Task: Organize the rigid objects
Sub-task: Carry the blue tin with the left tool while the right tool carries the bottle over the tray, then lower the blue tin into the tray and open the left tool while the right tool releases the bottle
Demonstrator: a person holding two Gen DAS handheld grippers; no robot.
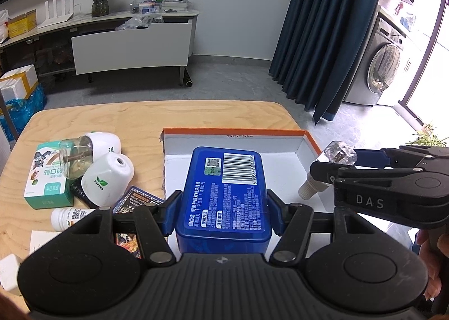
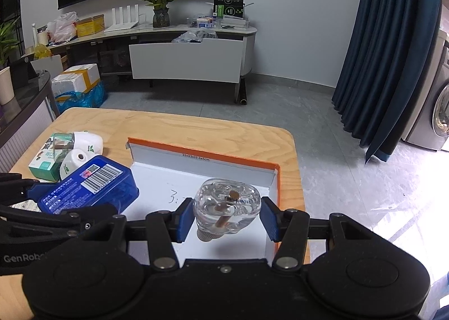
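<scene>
My left gripper (image 1: 223,214) is shut on a blue plastic box (image 1: 224,193) with a barcode label, held above the near left part of the orange-rimmed white tray (image 1: 235,132). The blue box also shows in the right wrist view (image 2: 89,189). My right gripper (image 2: 226,214) is shut on a clear liquid refill bottle (image 2: 227,203) with a wick, over the tray's right part (image 2: 276,177). In the left wrist view the bottle (image 1: 339,153) and right gripper (image 1: 331,168) sit at the tray's right wall.
Left of the tray on the wooden table (image 1: 112,121) lie two white plug-in devices (image 1: 108,179), another clear bottle (image 1: 74,157), a green-white carton (image 1: 46,179), a small white bottle (image 1: 70,217) and cards (image 1: 137,200). The table's far edge drops to a grey floor.
</scene>
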